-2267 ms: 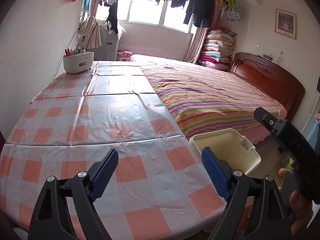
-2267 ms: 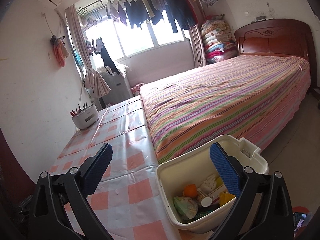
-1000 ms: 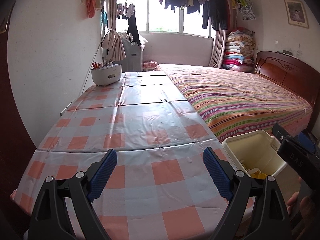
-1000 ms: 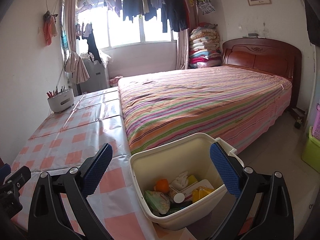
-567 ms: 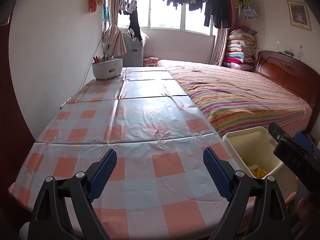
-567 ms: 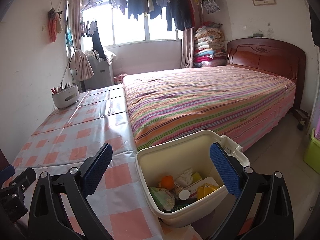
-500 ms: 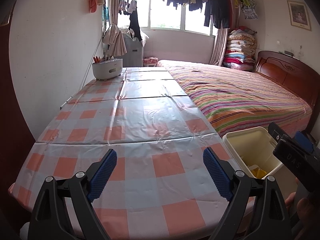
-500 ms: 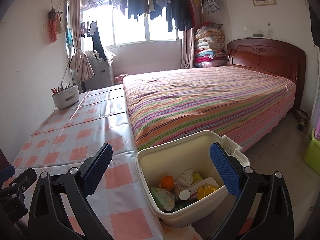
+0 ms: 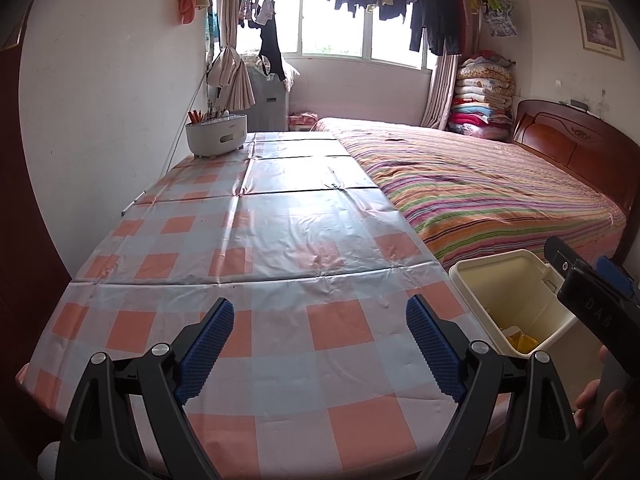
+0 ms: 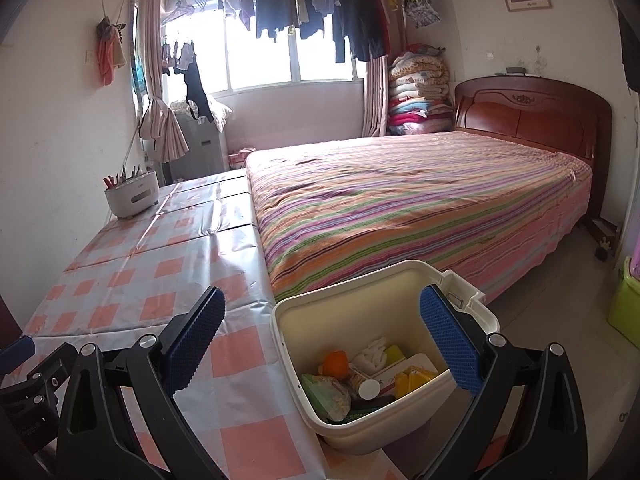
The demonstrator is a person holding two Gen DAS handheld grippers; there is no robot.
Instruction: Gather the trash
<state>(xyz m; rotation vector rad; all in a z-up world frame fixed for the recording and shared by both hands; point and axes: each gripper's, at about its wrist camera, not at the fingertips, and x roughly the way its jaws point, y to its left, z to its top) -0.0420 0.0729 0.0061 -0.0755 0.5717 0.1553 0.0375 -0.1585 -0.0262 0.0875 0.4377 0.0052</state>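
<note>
A checked tablecloth [image 9: 280, 248] covers the table beside a striped bed [image 9: 480, 196]. In the left view, the left gripper [image 9: 320, 344] hangs wide open and empty over the cloth, with the bin [image 9: 516, 292] off the table's right corner. In the right view, the right gripper [image 10: 322, 336] is spread wide and empty above the bin [image 10: 360, 304], where the trash [image 10: 360, 376] lies.

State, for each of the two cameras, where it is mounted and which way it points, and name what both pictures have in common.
Left wrist: rides the open left gripper, looking along the checked table toward the window; a hand shows at right.
Right wrist: rides the open right gripper, facing the cream bin beside the table edge, bed behind.
Shared: table, bin, striped bed, white pen holder.
</note>
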